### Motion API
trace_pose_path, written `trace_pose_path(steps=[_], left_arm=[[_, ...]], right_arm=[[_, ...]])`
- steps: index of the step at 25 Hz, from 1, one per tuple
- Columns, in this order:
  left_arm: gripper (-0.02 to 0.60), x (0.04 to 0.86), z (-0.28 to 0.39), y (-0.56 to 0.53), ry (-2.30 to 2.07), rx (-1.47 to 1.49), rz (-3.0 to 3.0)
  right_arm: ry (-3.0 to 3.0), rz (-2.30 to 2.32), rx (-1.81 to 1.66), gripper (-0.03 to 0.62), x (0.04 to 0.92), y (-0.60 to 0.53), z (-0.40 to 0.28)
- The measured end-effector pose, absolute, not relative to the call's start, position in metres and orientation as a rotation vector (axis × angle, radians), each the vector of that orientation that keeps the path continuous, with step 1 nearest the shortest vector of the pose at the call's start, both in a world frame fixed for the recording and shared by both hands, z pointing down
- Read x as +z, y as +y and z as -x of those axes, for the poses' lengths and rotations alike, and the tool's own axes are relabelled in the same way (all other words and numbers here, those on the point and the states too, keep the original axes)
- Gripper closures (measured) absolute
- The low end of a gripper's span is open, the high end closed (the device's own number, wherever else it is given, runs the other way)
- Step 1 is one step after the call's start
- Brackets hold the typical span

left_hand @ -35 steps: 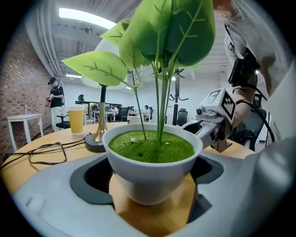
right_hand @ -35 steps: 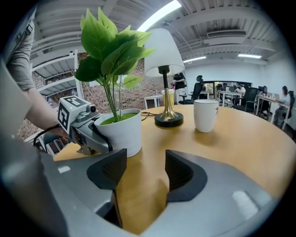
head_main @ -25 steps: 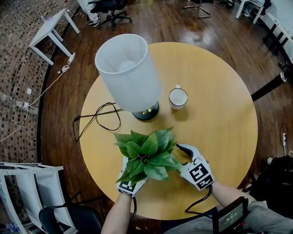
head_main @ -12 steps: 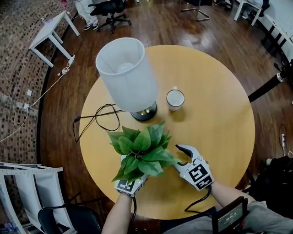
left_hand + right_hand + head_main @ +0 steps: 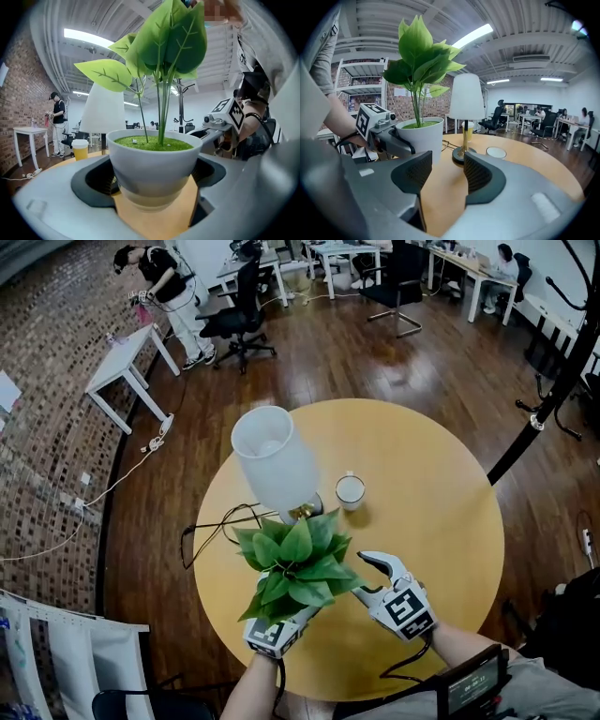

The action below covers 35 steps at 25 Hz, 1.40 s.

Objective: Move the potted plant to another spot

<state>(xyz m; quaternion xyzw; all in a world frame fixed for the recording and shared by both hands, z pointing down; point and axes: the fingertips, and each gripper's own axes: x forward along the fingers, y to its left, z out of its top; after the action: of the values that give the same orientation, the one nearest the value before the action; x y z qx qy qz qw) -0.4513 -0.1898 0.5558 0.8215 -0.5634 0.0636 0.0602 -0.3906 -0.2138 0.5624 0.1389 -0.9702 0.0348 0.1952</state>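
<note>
Counter: the round yellow wooden counter (image 5: 441,502) carries everything. It has lots of bare room on the right, good for a new spot.
Lamp: the tall lamp with a white shade (image 5: 277,460) stands just behind the plant, so the leaves are close to it.
Plant: the potted plant with big green leaves in a white pot (image 5: 295,563) is near the front edge. It seems lifted just off the counter.
Left gripper: the left gripper (image 5: 152,178) pinches the pot low on both sides so it does not tip.
Right gripper: the right gripper (image 5: 443,169) is just beside the pot. Its jaws are apart and have just been closing a little, with nothing between them.
Cup: the small white cup (image 5: 350,489) sits by the lamp, apart from the plant.
</note>
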Motion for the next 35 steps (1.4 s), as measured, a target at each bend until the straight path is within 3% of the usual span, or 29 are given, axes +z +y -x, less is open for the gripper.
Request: trace_pose_path(steps=[15, 25, 35], left_arm=[[0.081, 0.482, 0.409, -0.146, -1.628, 0.211, -2.651], [0.081, 0.468, 0.349, -0.146, -1.469, 0.224, -2.777], [0.081, 0.458, 0.29, -0.154, -1.297, 0.196, -2.851]], right_arm=[[-2.841, -0.536, -0.008, 0.404, 0.476, -0.179, 0.359], [-2.843, -0.742, -0.029, 0.586, 0.452, -0.175, 0.304], [-2.787, -0.934, -0.006, 0.586, 0.443, -0.182, 0.241]])
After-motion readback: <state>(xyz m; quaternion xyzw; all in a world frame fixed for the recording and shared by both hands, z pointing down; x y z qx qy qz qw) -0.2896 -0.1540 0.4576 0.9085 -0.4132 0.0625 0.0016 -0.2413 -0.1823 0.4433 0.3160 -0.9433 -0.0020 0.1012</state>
